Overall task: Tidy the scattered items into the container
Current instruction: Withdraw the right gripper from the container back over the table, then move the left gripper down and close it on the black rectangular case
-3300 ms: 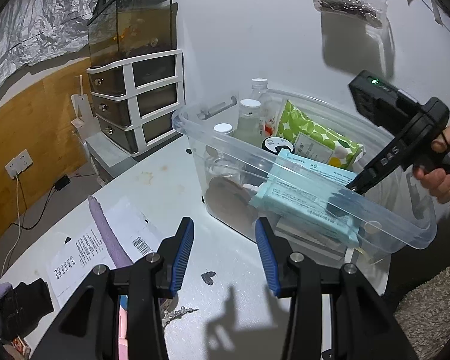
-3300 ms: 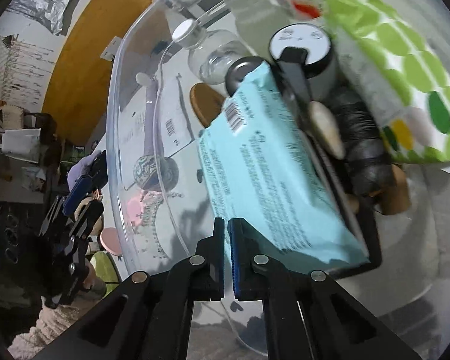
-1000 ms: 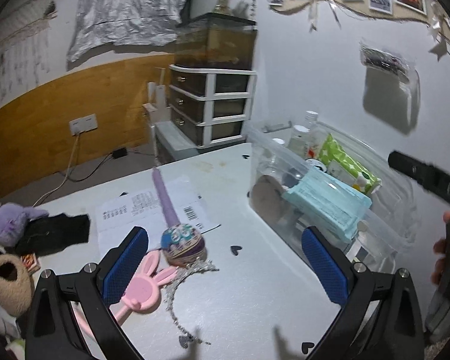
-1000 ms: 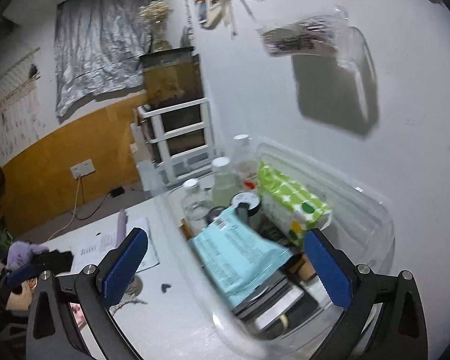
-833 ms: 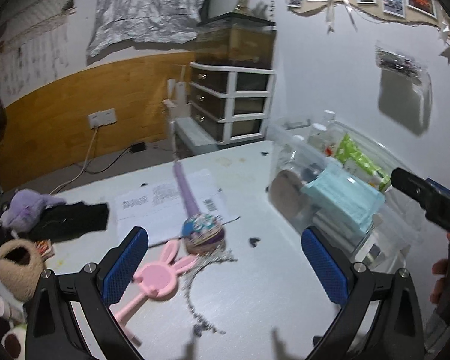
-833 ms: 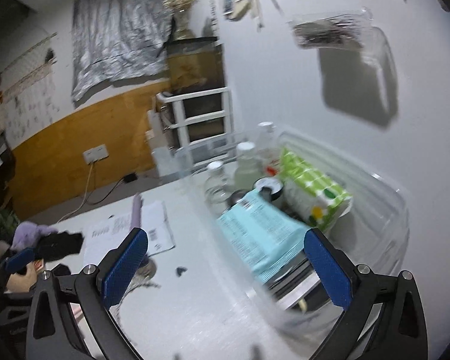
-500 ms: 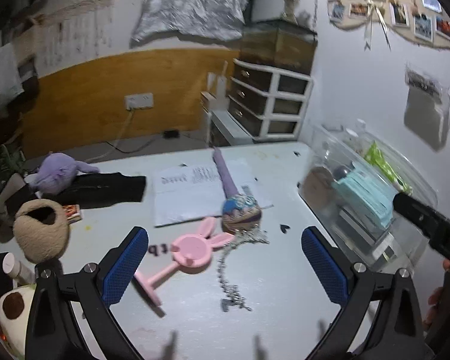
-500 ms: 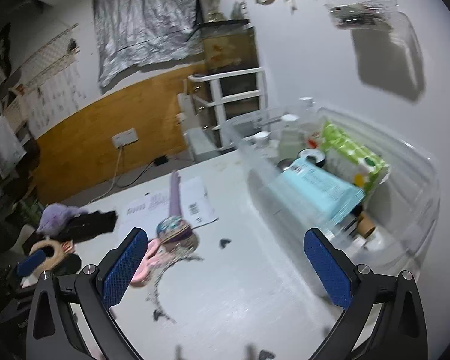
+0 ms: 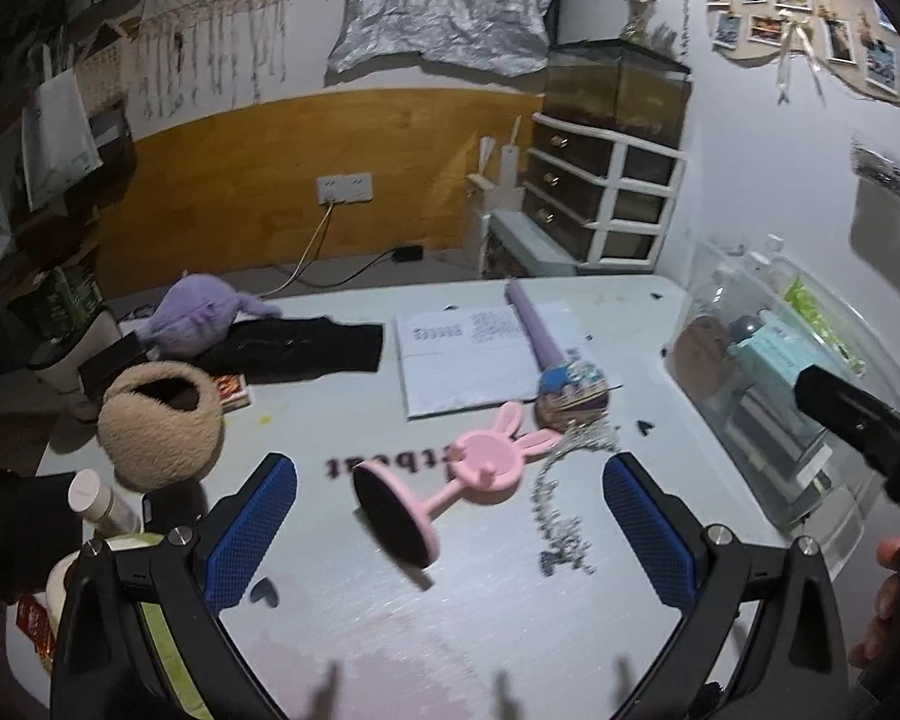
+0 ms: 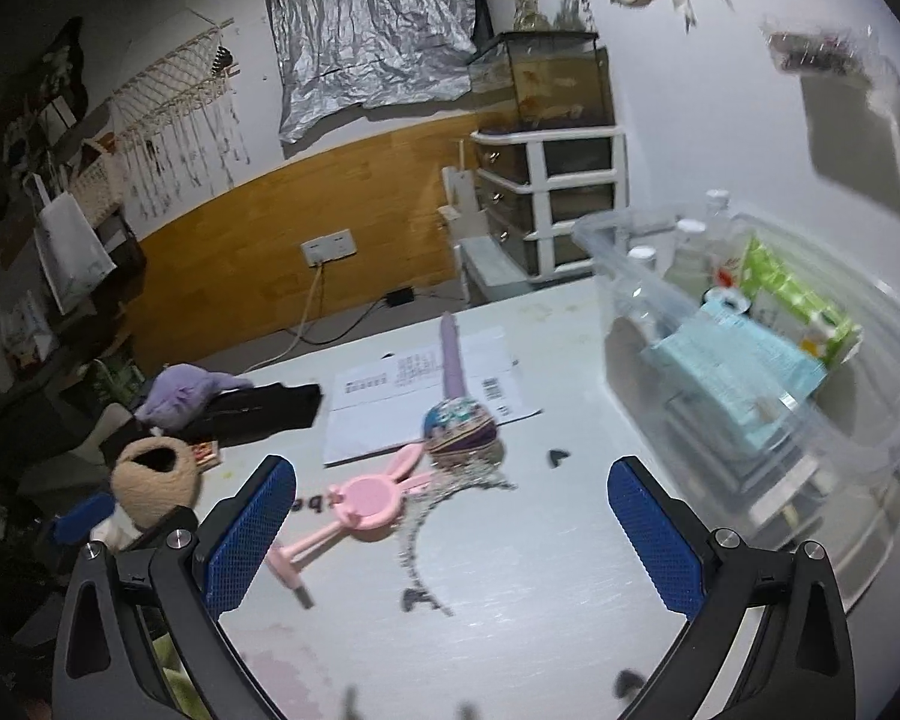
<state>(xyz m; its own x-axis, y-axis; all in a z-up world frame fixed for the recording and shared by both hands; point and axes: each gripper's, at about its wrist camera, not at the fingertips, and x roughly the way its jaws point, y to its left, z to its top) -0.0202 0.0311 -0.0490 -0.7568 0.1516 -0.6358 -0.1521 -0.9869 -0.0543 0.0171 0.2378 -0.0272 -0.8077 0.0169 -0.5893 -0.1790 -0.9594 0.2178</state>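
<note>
The white table [image 9: 342,618] carries the work, with the clear plastic storage bin [image 10: 864,444] at its right edge against the wall, already holding a pale blue flat packet [image 10: 744,360], a green-and-white dotted pack [image 10: 792,294] and some small bottles. Loose items lie well apart from the bin toward the table's middle: a printed white paper sheet [image 9: 468,360], a purple-handled round brush with a patterned head [image 9: 570,384] lying on it, a pink rabbit-eared stand mirror [image 9: 480,465] tipped on its side just beside the brush head, and a silvery beaded headband [image 9: 561,510] touching both.

The left gripper [image 9: 450,516] hangs above the table with its blue pads spread wide and nothing between them; the right gripper [image 10: 450,528] is likewise spread wide and empty, facing the same cluster.

The step in hand looks like choosing and reaching for the next item. The mirror seems the better pick: its thin pink stem offers a narrow, rigid hold, so the pads should straddle the stem crosswise and close there, not on the round face. The headband rests against it and may drag along, so a slow straight lift would help
</note>
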